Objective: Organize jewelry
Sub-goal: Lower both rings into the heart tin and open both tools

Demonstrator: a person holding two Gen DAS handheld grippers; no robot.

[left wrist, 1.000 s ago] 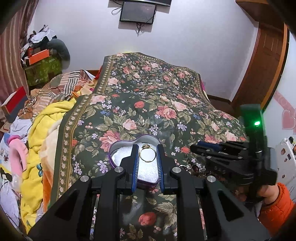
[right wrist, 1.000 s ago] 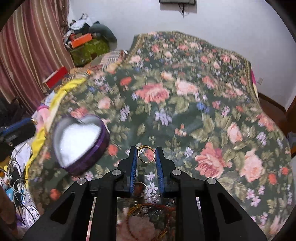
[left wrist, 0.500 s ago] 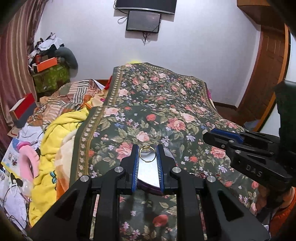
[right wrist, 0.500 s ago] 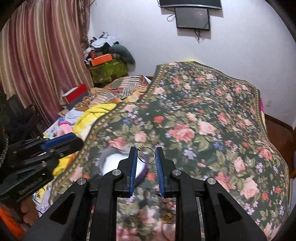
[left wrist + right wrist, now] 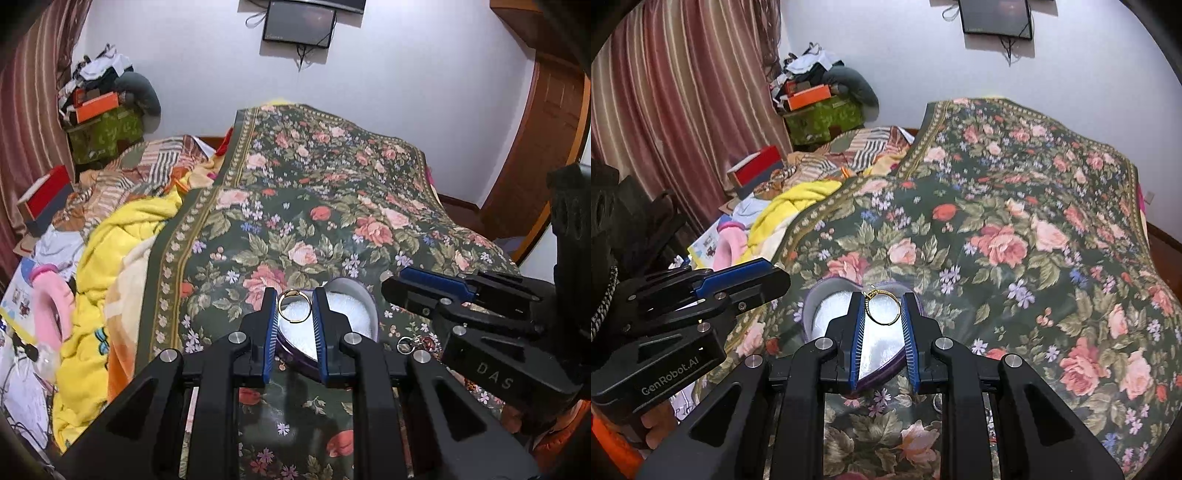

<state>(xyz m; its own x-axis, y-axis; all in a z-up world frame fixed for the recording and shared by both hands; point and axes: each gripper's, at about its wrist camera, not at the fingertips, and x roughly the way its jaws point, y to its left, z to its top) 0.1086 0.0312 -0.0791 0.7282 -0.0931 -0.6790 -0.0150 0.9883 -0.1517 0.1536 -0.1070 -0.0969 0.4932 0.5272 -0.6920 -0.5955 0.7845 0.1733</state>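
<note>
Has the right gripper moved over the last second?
Yes. The right gripper, shut on a gold ring, has swung left: the heart-shaped box, earlier off to its left, now sits right behind its fingertips.

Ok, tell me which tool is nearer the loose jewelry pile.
Right, likely: right tool hangs over the jewelry pile; left tool sits leftward, over the heart box.

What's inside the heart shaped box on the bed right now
The heart-shaped box shows only white lining. Gripper fingers cover its middle. Both gold rings remain clamped between the pads.
</note>
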